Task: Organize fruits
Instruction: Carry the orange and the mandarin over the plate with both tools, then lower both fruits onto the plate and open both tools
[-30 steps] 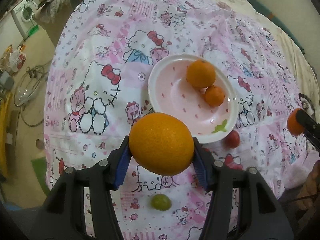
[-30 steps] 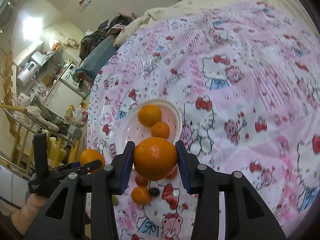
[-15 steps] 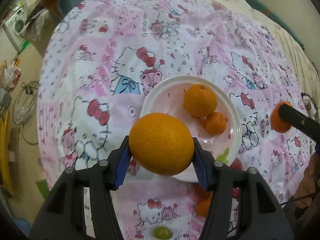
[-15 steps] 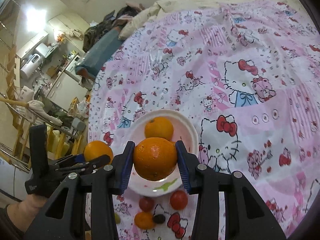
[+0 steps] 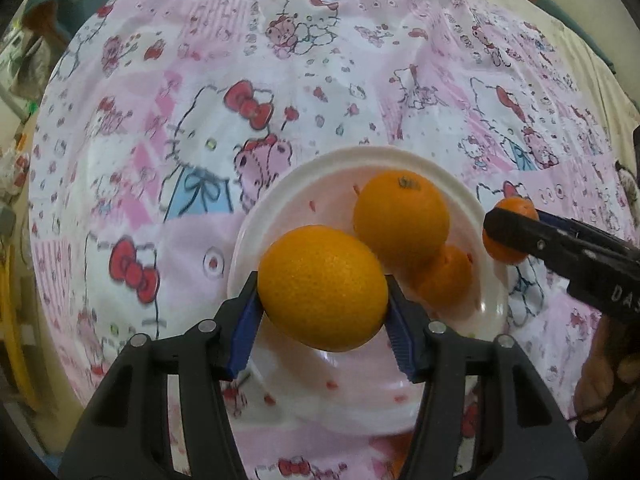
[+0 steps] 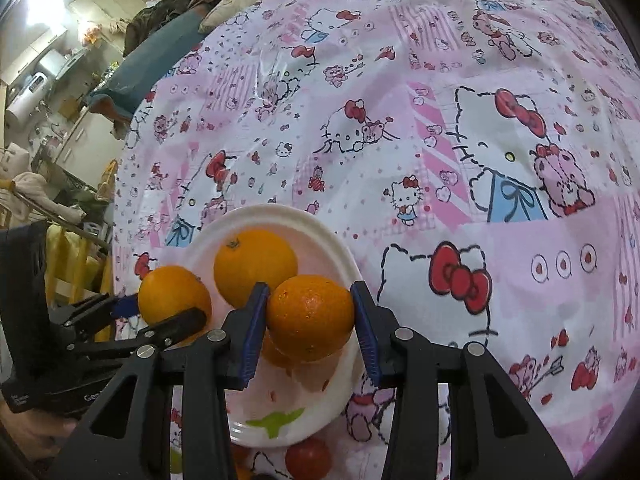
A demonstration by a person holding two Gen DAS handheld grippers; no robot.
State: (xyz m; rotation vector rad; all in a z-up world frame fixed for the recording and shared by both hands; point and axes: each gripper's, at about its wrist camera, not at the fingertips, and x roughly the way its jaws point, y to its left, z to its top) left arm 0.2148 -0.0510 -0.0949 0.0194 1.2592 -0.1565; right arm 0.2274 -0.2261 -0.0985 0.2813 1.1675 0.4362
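Left claw: the left gripper (image 5: 322, 312) is clenched on a large orange (image 5: 323, 287), blue pads pressing both its sides, held in the air over the near part of the plate (image 5: 264, 216).
Right claw: the right gripper (image 6: 308, 320) is clamped on a smaller orange (image 6: 310, 317), also poised above the plate, toward its right edge.
Why held this way: both fruits are gripped across the widest part, which likely stops a round, smooth thing rolling free; both hang over the dish, apparently for setting down.
Plate: white, round and shallow with small red marks, lying on a pink cartoon-cat cloth (image 6: 440, 120).
Already on plate: 2 oranges, a big one (image 5: 401, 216) and a little one (image 5: 444, 276), touching each other.
Look of the fruit: bright orange, dimpled skin, the big plate orange showing a dark stem scar.
Off the plate: a red tomato (image 6: 308, 458) just beside the near rim.
Room left: the near half of the plate appears free.
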